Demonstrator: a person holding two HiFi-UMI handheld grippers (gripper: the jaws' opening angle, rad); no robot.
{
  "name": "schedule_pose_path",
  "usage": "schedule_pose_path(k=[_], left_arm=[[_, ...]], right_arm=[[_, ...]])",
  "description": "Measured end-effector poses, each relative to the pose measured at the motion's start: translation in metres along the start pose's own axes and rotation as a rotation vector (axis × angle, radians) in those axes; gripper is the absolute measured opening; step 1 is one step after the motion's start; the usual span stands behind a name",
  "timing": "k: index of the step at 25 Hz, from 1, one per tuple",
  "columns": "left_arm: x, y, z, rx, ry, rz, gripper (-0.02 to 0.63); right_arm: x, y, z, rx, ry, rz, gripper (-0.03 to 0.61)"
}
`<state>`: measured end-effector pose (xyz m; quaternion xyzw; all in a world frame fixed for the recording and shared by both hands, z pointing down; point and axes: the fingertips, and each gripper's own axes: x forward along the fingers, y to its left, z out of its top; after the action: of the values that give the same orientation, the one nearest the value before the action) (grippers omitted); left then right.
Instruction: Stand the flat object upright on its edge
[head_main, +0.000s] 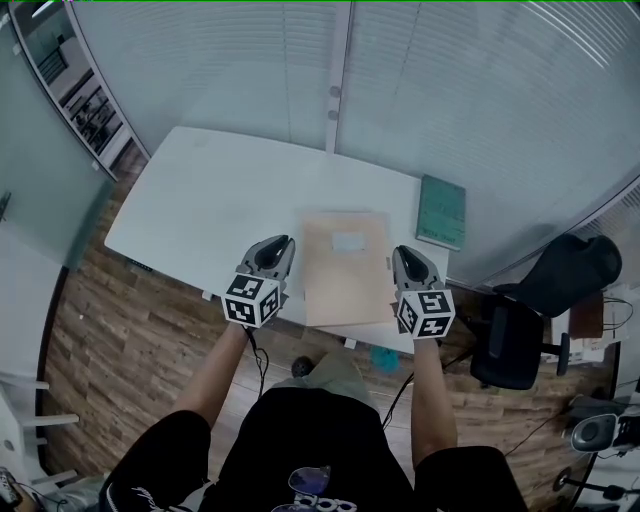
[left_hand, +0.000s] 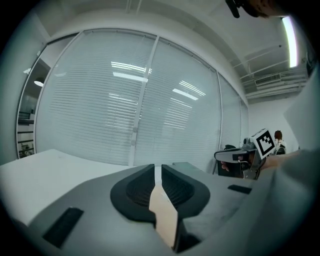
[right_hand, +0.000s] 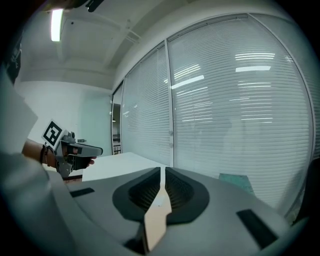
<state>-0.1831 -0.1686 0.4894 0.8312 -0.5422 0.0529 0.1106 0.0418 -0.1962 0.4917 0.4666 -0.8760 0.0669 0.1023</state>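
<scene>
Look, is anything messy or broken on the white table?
Nothing looks spilled or broken. The tan flat object lies flat on the white table, reaching its near edge, between the left hand-held gripper and the right hand-held gripper, both shut. The green book sits close to the table's right edge.

We see a matt tan paper envelope (head_main: 345, 268) on a smooth, faintly glossy white table (head_main: 200, 200); at 8 o'clock, the floor (head_main: 130, 330) looks like rough-grained wood planks.
</scene>
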Motion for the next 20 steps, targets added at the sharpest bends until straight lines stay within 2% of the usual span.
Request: schedule_pose_path(k=[2, 3, 4, 6, 10, 14, 20], left_arm=[[0.004, -0.001, -0.005, -0.017, 0.013, -0.016, 0.032], [0.005, -0.002, -0.009, -0.027, 0.022, -0.027, 0.077], [0.007, -0.003, -0.012, -0.036, 0.034, -0.039, 0.126], [0.010, -0.004, -0.020, -0.047, 0.062, -0.056, 0.178], [0.018, -0.004, -0.039, -0.064, 0.122, -0.083, 0.240], [0.024, -0.002, -0.063, -0.116, 0.176, -0.101, 0.272], [0.039, 0.005, -0.101, -0.197, 0.255, -0.093, 0.282]], right_arm=[[0.001, -0.003, -0.005, 0.003, 0.016, 0.005, 0.025], [0.002, -0.005, -0.008, 0.005, 0.025, 0.010, 0.030], [0.003, -0.005, -0.011, 0.008, 0.035, 0.019, 0.054], [0.007, -0.007, -0.019, 0.023, 0.062, 0.048, 0.141], [0.021, -0.008, -0.038, 0.047, 0.128, 0.102, 0.242], [0.032, -0.012, -0.057, 0.067, 0.175, 0.123, 0.268], [0.047, -0.021, -0.096, 0.103, 0.275, 0.150, 0.281]])
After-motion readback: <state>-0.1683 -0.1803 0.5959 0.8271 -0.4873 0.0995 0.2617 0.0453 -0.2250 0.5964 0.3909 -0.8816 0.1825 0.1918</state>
